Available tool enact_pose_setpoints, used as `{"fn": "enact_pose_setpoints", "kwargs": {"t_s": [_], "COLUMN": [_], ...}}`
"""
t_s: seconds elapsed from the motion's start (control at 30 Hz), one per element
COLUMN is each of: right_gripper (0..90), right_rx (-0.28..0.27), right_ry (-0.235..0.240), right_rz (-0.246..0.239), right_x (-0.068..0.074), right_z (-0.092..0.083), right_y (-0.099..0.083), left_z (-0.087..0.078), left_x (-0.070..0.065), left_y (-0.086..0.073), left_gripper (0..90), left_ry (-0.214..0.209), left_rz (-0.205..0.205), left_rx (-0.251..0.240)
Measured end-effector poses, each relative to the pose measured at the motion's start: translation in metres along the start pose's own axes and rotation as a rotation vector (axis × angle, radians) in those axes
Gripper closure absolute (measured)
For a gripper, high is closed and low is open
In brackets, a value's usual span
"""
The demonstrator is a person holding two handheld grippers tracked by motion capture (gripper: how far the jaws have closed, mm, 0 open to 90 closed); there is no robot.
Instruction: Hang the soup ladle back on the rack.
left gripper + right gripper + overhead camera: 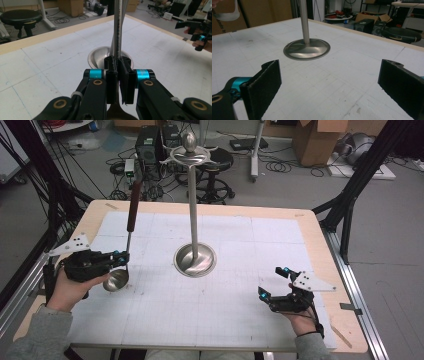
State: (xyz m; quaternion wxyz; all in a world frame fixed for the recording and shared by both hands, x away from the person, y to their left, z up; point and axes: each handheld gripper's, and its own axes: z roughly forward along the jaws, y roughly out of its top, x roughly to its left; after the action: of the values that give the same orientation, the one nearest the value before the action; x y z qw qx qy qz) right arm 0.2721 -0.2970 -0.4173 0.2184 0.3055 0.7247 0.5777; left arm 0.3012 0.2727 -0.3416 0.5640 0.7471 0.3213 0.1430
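Observation:
A steel ladle with a brown handle (133, 212) stands nearly upright at the table's left, its bowl (116, 279) low over the white mat. My left gripper (122, 257) is shut on its thin stem just above the bowl. In the left gripper view the jaws (117, 72) pinch the stem (118, 25), and the bowl (117, 113) shows below them. A tall steel stand (192, 195) with a round base (195, 260) and curved hooks on top rises at the table's centre. My right gripper (272, 282) rests open at the front right, and nothing lies between its pads (329, 82).
The white gridded mat (225, 305) covers most of the wooden table (325, 250). The stand's base (307, 48) lies ahead of the right gripper. Beyond the far edge are a black stool (215, 165), cables, computer cases and cardboard boxes (320, 140).

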Motion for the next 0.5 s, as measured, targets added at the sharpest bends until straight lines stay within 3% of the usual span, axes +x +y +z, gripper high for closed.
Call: {"fn": "enact_pose_setpoints", "kwargs": {"t_s": [0.27,0.5], "right_gripper": [3.8,3.8], "right_rx": [-0.013,-0.012], "right_ry": [0.009,0.016], "right_rz": [0.005,0.004], "right_x": [-0.002,-0.002], "right_z": [0.003,0.005], "right_y": [0.001,0.001], "left_z": [0.003,0.008], "left_x": [0.002,0.001], "left_y": [0.008,0.019], "left_gripper": [84.5,84.5], "left_ry": [0.009,-0.009], "left_rz": [-0.004,-0.013], "left_rx": [-0.038,-0.073]}}
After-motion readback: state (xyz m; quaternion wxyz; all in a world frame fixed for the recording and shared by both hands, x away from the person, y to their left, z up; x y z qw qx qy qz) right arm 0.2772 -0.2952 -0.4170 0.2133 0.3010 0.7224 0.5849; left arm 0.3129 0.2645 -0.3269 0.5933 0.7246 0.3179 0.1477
